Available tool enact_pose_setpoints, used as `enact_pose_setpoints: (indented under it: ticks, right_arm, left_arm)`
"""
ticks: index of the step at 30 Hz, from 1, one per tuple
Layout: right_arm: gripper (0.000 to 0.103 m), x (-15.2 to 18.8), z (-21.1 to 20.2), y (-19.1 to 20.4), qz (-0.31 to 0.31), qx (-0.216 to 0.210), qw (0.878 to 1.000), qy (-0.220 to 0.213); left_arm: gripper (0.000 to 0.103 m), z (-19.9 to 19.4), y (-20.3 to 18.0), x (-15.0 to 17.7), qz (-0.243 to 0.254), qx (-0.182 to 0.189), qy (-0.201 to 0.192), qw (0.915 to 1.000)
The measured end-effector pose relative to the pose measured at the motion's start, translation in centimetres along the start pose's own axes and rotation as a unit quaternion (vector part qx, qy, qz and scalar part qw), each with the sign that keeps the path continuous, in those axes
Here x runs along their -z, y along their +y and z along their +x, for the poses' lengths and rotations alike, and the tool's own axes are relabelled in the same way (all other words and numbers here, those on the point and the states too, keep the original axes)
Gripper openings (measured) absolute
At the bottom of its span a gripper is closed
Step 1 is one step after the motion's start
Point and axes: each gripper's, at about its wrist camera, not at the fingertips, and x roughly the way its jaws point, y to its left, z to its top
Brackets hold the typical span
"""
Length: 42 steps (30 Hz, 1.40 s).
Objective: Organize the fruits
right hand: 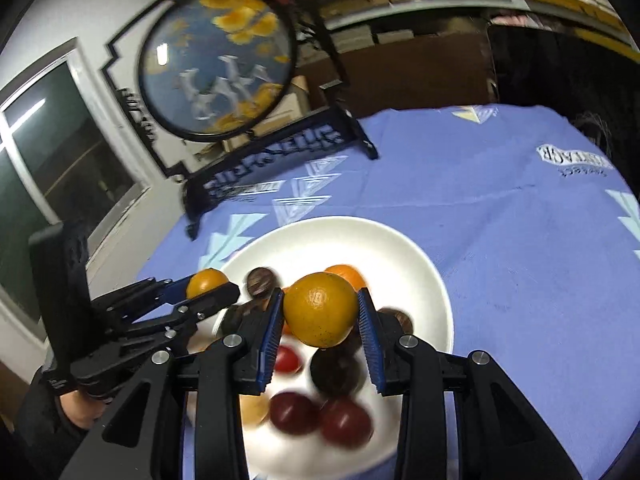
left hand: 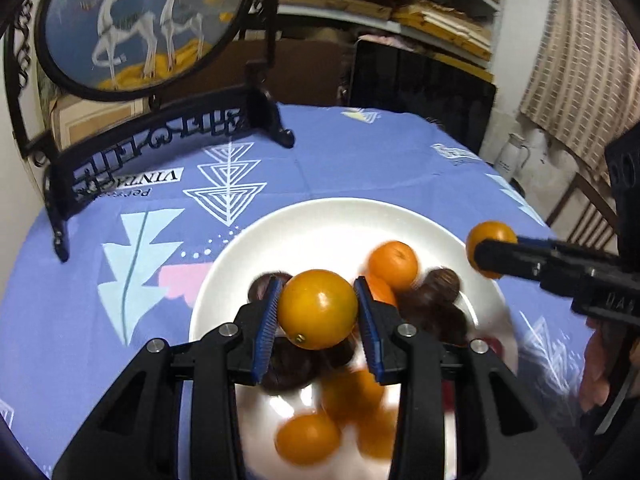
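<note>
My left gripper (left hand: 317, 310) is shut on an orange fruit (left hand: 318, 308), held above a white plate (left hand: 304, 224). My right gripper (right hand: 320, 312) is shut on another orange fruit (right hand: 320, 308) over the same plate (right hand: 400, 248). In the left wrist view the right gripper (left hand: 486, 254) comes in from the right with its orange fruit (left hand: 491, 236). In the right wrist view the left gripper (right hand: 212, 286) shows at the left with its orange fruit (right hand: 206, 280). On the plate lie more oranges (left hand: 393, 264), dark brown fruits (left hand: 442, 284) and red fruits (right hand: 344, 420), blurred.
A blue patterned cloth (left hand: 360, 160) covers the table. A round painted screen on a black carved stand (left hand: 160, 136) stands at the back left. Stacked boards on shelves and a dark panel (left hand: 420, 84) are behind the table. A white jug (left hand: 514, 154) and a chair are at the right.
</note>
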Motion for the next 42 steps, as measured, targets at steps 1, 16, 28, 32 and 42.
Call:
enact_pose_setpoints:
  ticks: [1, 16, 28, 32, 42]
  right_arm:
    - [0.037, -0.2, 0.9, -0.4, 0.002, 0.001, 1.0, 0.004]
    - [0.063, 0.3, 3.4, -3.2, 0.008, 0.013, 1.0, -0.007]
    - [0.095, 4.5, -1.8, 0.0, -0.028, 0.023, 0.999, -0.008]
    - [0.099, 7.2, -4.5, 1.2, -0.036, 0.039, 0.999, -0.009]
    - [0.099, 14.9, -12.1, 5.8, -0.068, 0.061, 0.996, -0.019]
  left_arm:
    - [0.036, 0.8, 0.2, -0.4, -0.003, 0.002, 0.004, 1.0]
    - [0.089, 2.5, -0.5, -1.2, 0.007, -0.022, -0.005, 0.9997]
    - [0.096, -3.0, -2.0, 4.2, 0.015, -0.031, 0.03, 0.9989]
    - [0.097, -6.2, -2.8, 6.6, 0.009, -0.055, 0.026, 0.9981]
    - [0.097, -16.9, -5.5, 13.2, -0.018, -0.071, -0.023, 0.9971]
